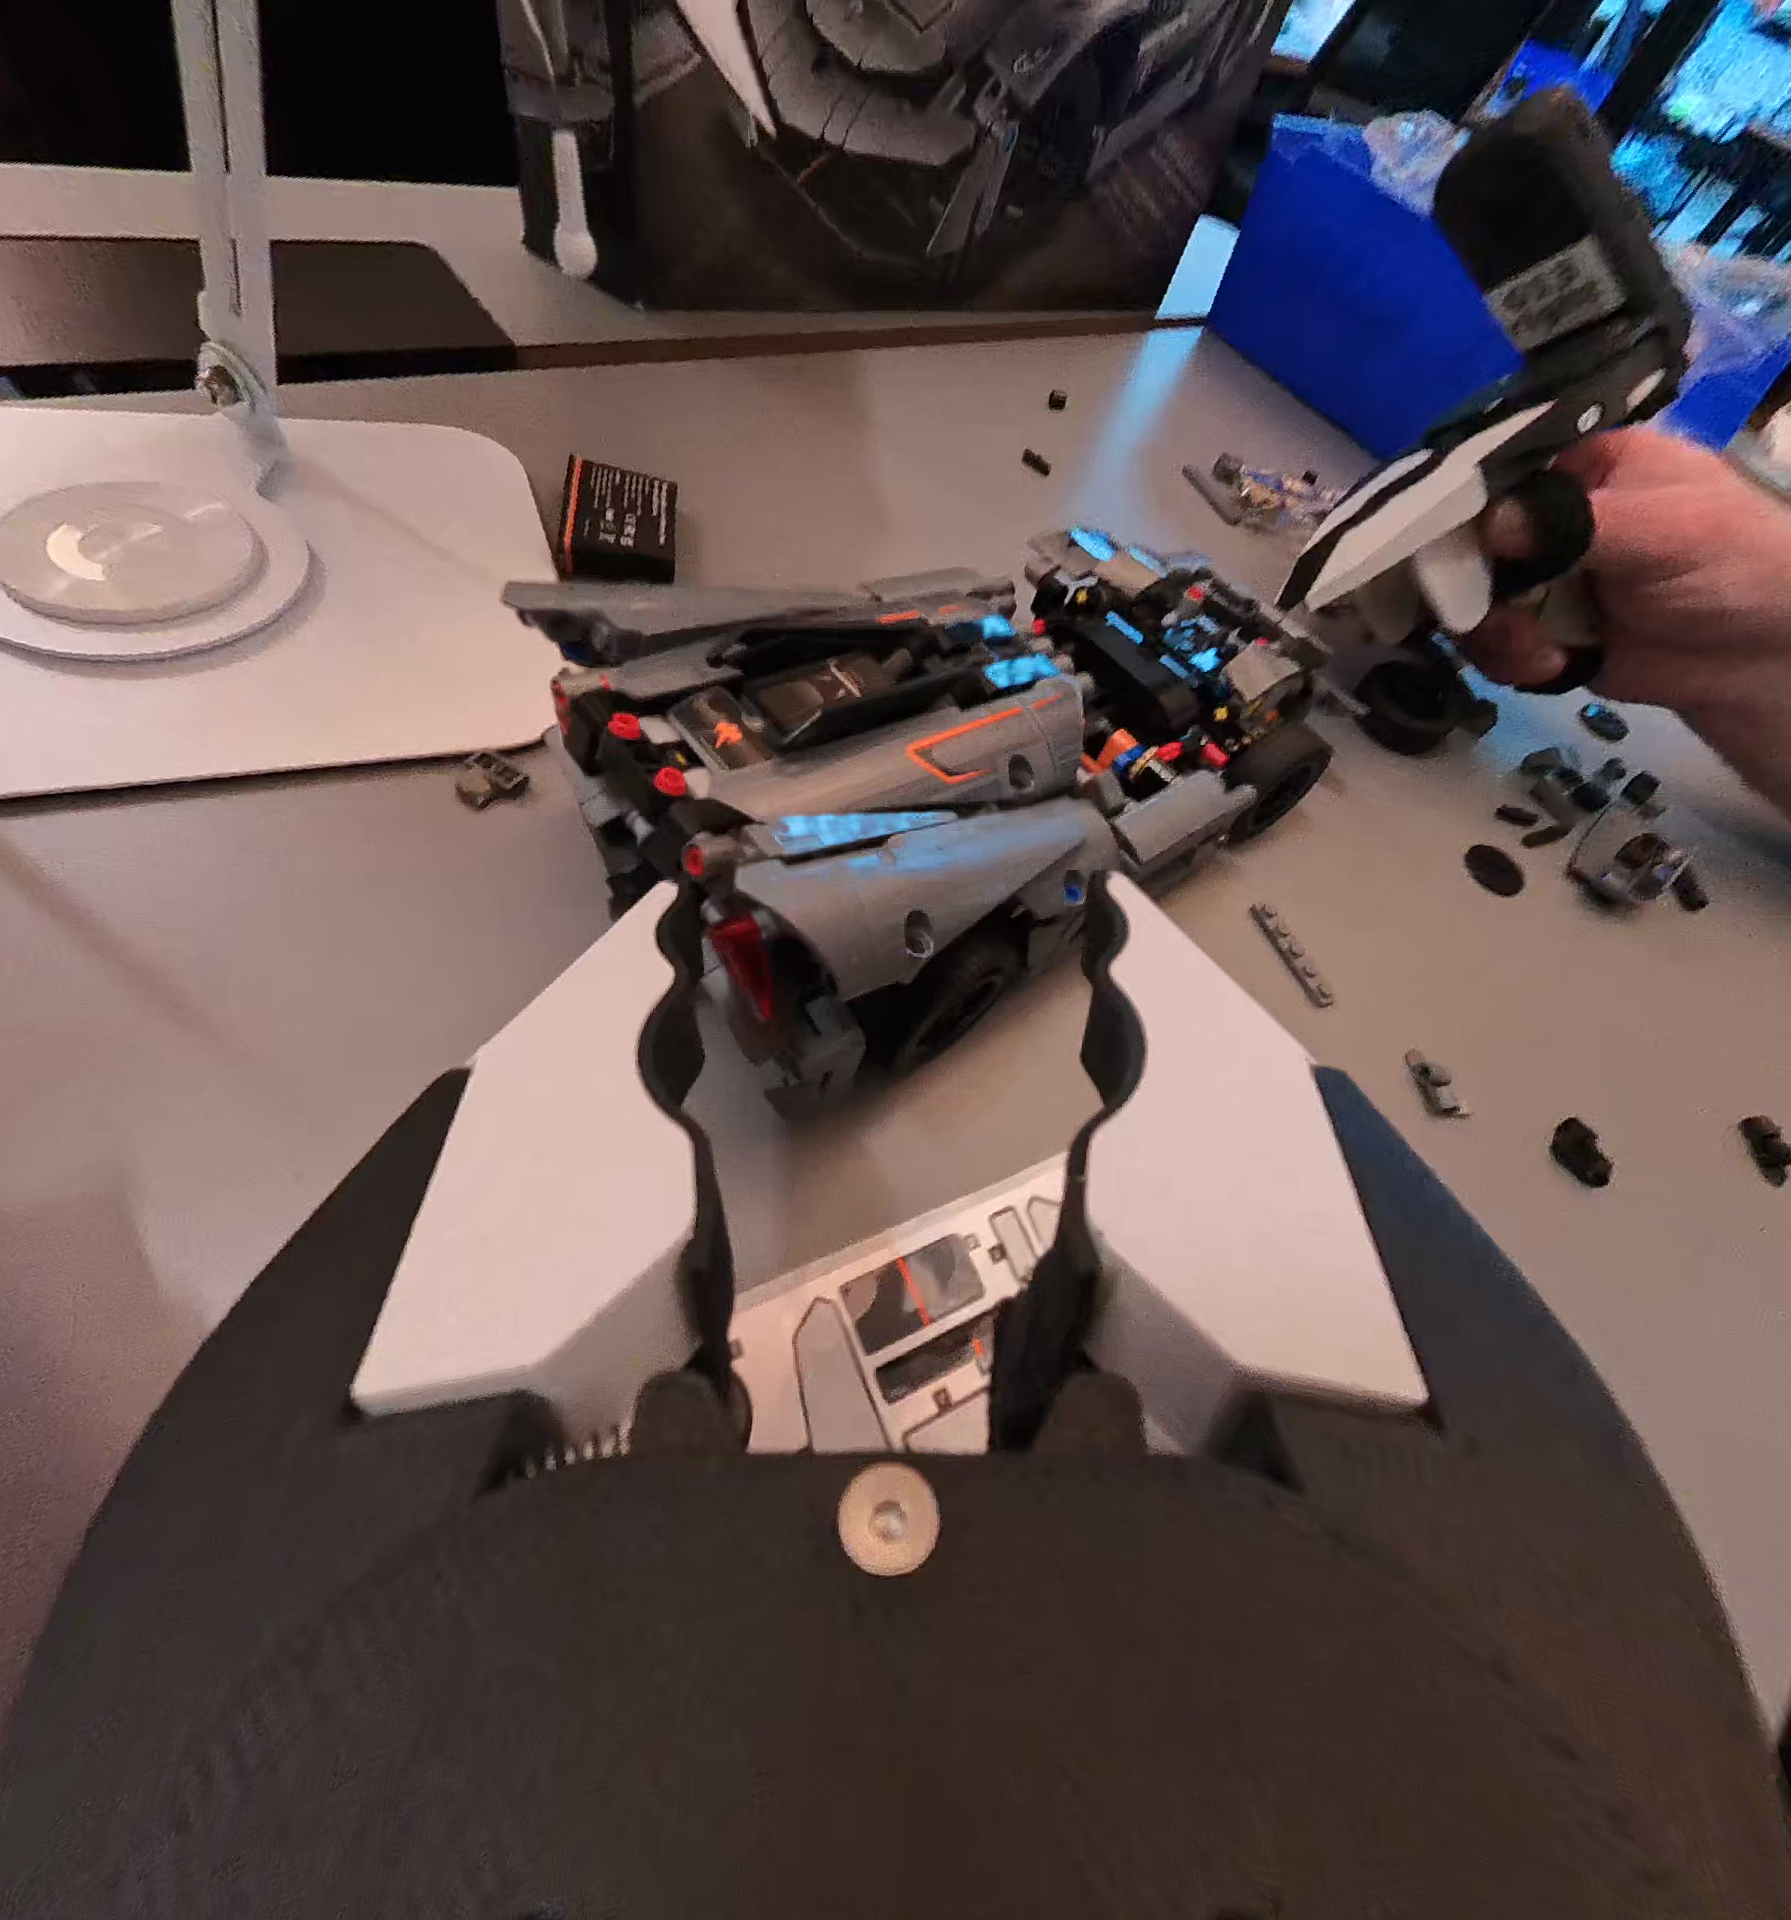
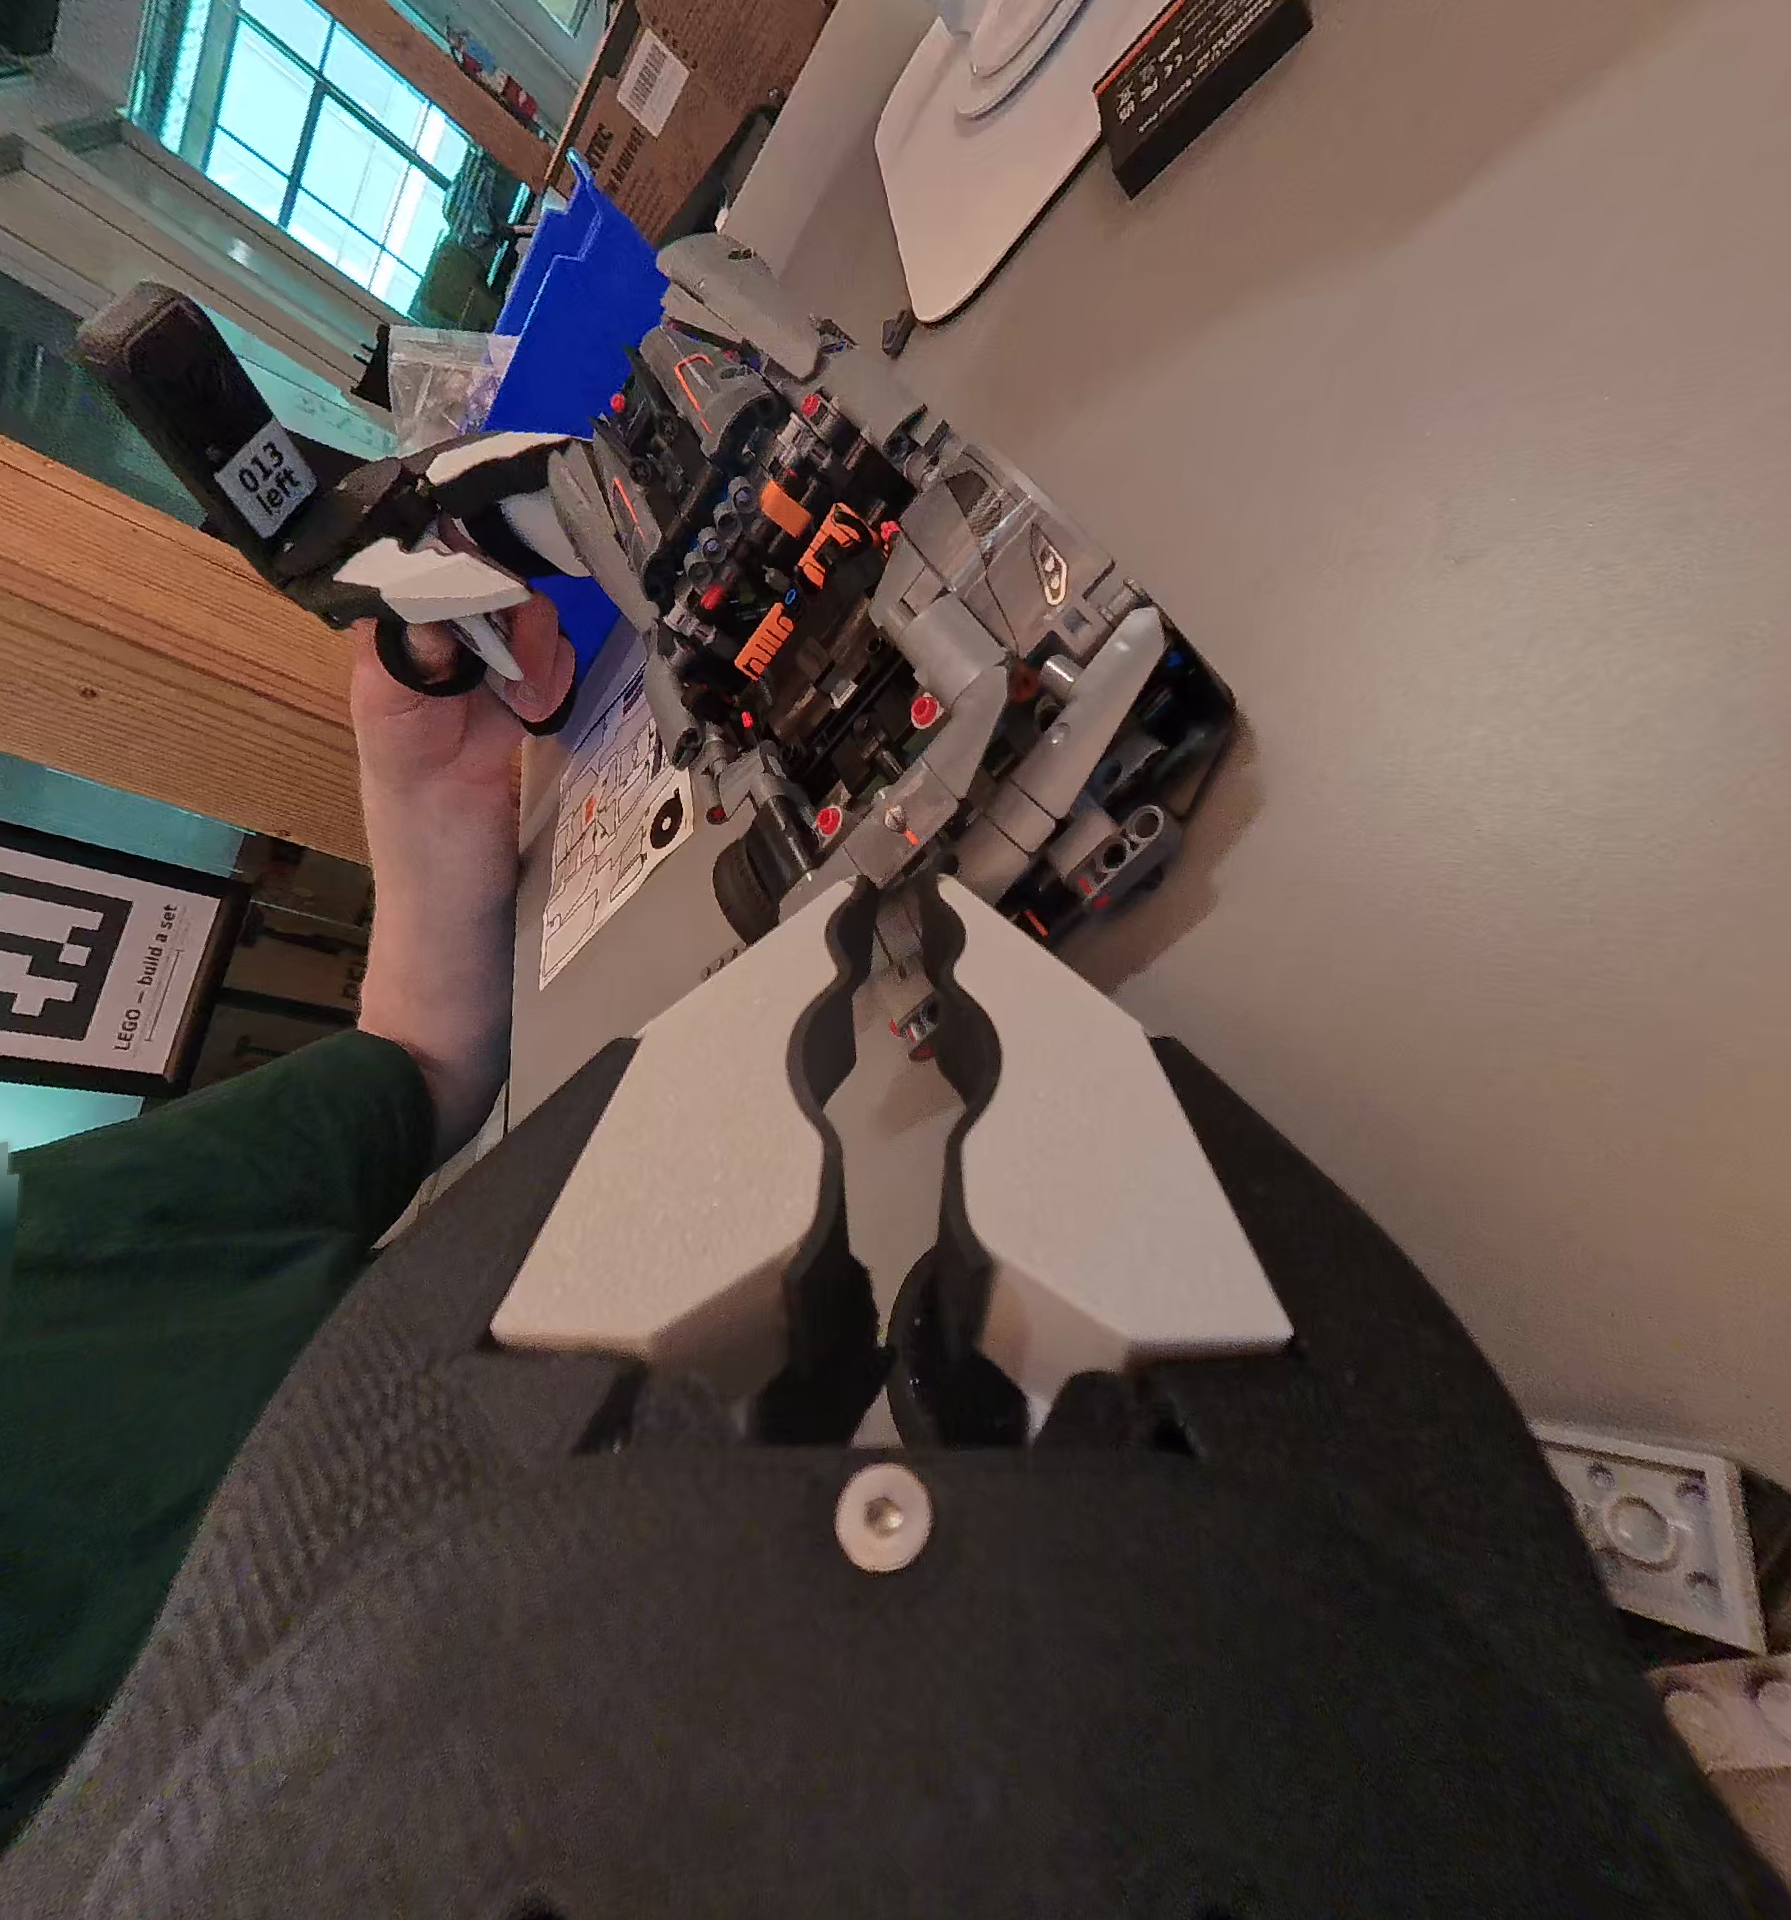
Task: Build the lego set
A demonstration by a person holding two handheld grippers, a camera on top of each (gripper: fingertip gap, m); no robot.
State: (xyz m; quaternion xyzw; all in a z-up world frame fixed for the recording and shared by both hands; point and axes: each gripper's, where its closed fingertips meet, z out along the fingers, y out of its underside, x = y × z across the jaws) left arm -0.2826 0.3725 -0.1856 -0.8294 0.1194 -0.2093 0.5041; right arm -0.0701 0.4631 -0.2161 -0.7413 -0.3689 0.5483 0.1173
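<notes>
Meanwhile, the spread left tool (image 1: 886,904) brackets the brittle-looking Lego car's (image 1: 901,748) solid rear fender as the right tool (image 2: 896,904) pinches its front beam.

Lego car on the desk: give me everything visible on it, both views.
The lego car is a part-built grey plastic model with orange stripes, red pins and a red tail light, black wheels and an exposed black inner frame at the front. It stands on its wheels on the grey table. The left tool is open, its tips around the rear corner. The right tool, nearly closed, pinches a small grey part at the car's front end.
</notes>
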